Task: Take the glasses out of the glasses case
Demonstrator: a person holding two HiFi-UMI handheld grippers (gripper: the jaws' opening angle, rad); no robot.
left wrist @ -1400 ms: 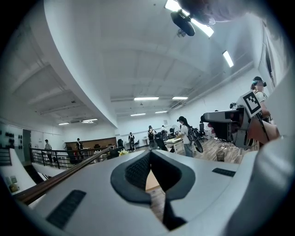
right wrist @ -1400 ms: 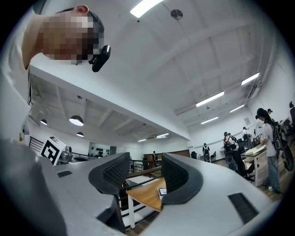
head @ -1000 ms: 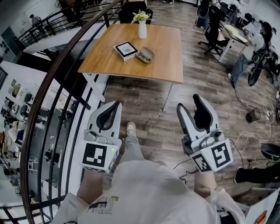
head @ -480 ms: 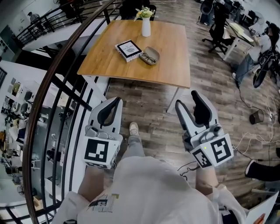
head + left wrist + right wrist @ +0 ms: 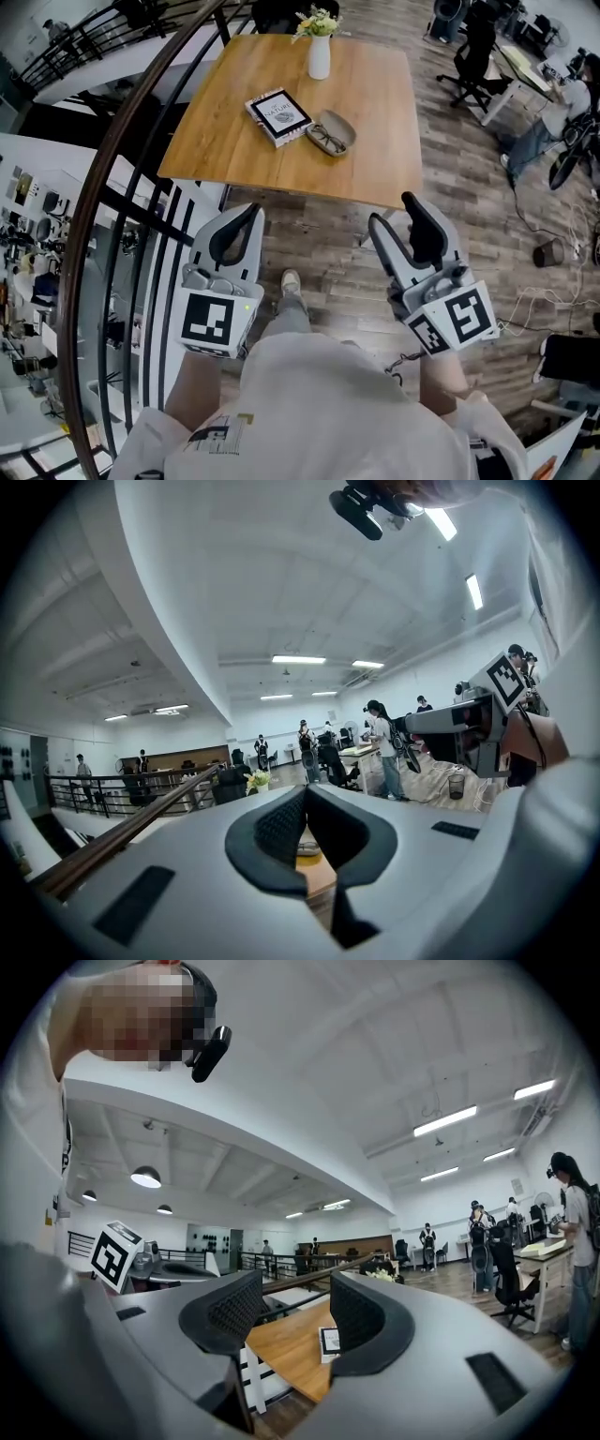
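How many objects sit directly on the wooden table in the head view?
3: a white vase of flowers at the far edge, a black-and-white book nearer the camera, and an open grey glasses case just right of the book, with dark-framed glasses inside.

A wooden tabletop (image 5: 234, 141) carries a white-covered book (image 5: 278, 116), lying skewed near its middle, and a white vase (image 5: 319, 62) of flowers (image 5: 317, 22) at the far edge. A dark curved railing (image 5: 131, 202) runs down the left. Across the plank floor (image 5: 328, 244) stands a black office chair (image 5: 473, 52). A small dark cylinder (image 5: 547, 253), perhaps a bin, sits among cables at the right.
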